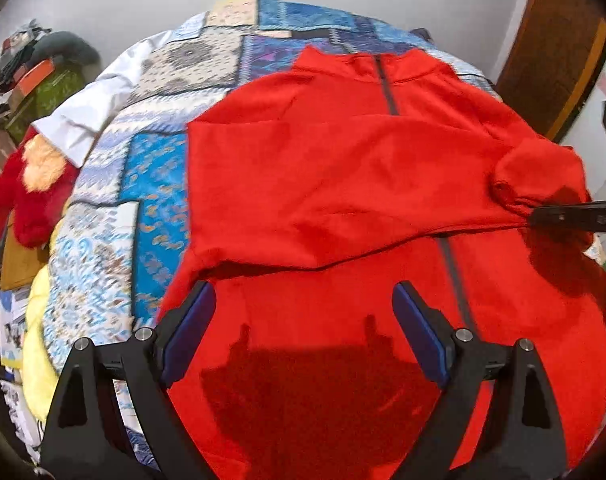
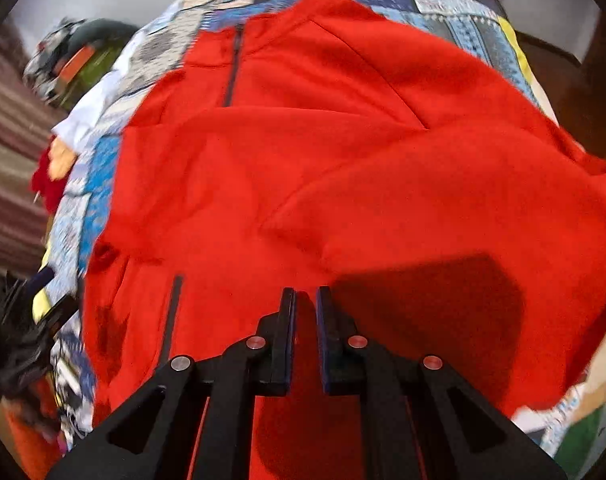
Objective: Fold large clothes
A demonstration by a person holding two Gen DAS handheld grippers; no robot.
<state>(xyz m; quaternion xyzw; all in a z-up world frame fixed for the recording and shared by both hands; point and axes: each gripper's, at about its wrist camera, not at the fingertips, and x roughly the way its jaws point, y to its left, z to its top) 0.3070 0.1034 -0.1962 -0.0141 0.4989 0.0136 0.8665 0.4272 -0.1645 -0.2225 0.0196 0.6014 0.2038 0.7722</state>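
- The red jacket (image 1: pixel 343 168) lies zipper-up on the patchwork bedspread (image 1: pixel 151 184), its collar at the far end, one sleeve already laid across the chest.
- The left gripper (image 1: pixel 303 300) hovers over the jacket's near hem, jaws wide apart, holding nothing.
- The right gripper (image 2: pixel 306 300) has its jaws nearly together on red cloth at the jacket's right sleeve; the left wrist view shows it pinching the sleeve cuff (image 1: pixel 515 196).
- Risk: the pinch looks shallow, so the cuff may slip out as the sleeve is carried over the jacket.
- Risk: pulling sideways could drag the whole jacket off square on the bedspread, since the left gripper pins nothing.
- A white garment (image 1: pixel 95 108) beside the jacket's left shoulder seems well clear.
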